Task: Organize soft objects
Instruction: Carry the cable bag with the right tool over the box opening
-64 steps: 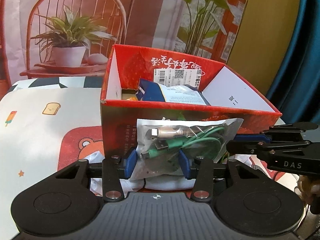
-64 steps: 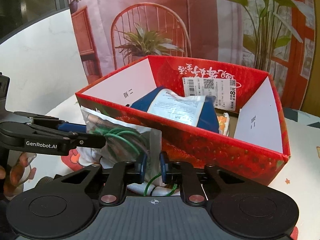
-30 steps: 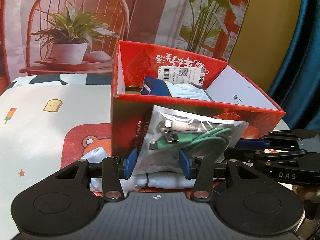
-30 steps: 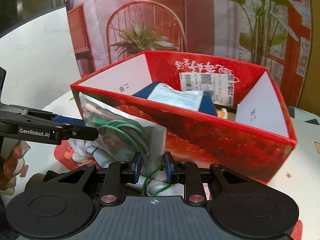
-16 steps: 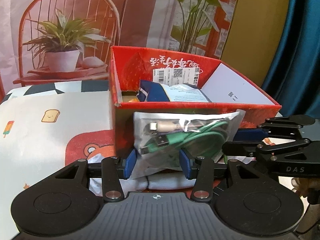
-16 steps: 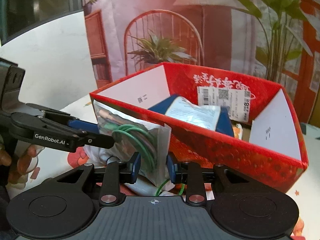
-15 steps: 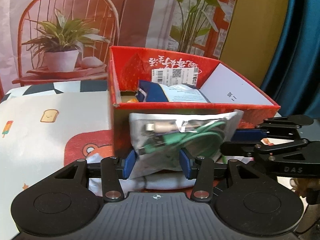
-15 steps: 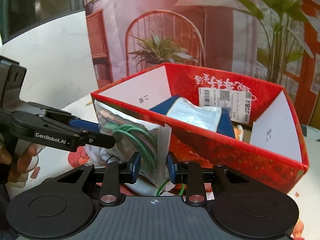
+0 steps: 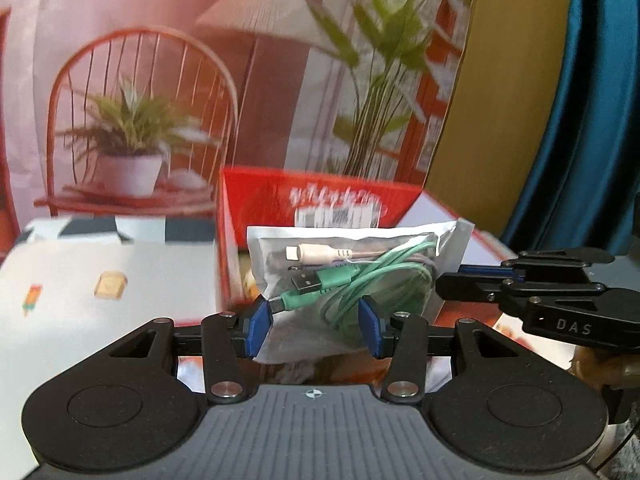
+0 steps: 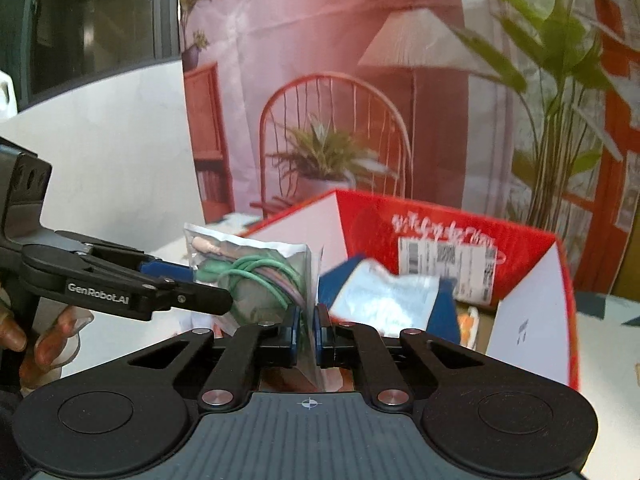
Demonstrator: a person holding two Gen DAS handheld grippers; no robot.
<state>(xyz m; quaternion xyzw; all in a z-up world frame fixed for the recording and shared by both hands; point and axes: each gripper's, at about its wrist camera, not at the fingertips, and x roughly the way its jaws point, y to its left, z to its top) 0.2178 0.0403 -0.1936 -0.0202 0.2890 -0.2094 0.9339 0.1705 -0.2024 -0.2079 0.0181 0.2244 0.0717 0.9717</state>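
A clear bag of cables [image 9: 352,276], with a green USB cable and a white plug, is held up at the height of the red box's rim. My left gripper [image 9: 314,330] is shut on the bag's lower middle. My right gripper [image 10: 308,330] is shut on the bag's edge [image 10: 312,280]; it also shows in the left wrist view [image 9: 480,280] at the bag's right side. The red cardboard box [image 10: 448,224] stands open behind the bag, with a blue and white packet [image 10: 384,300] inside. The box also shows in the left wrist view [image 9: 256,188].
The box stands on a white cloth with cartoon prints [image 9: 108,284]. A printed backdrop with a chair and plants [image 9: 140,120] hangs behind. A blue curtain [image 9: 592,120] is at the right. A white wall [image 10: 100,140] is at the left of the right wrist view.
Both grippers have lifted the cable bag from in front of the box's front wall up to rim height. The right gripper's jaws have closed tighter on the bag's edge.
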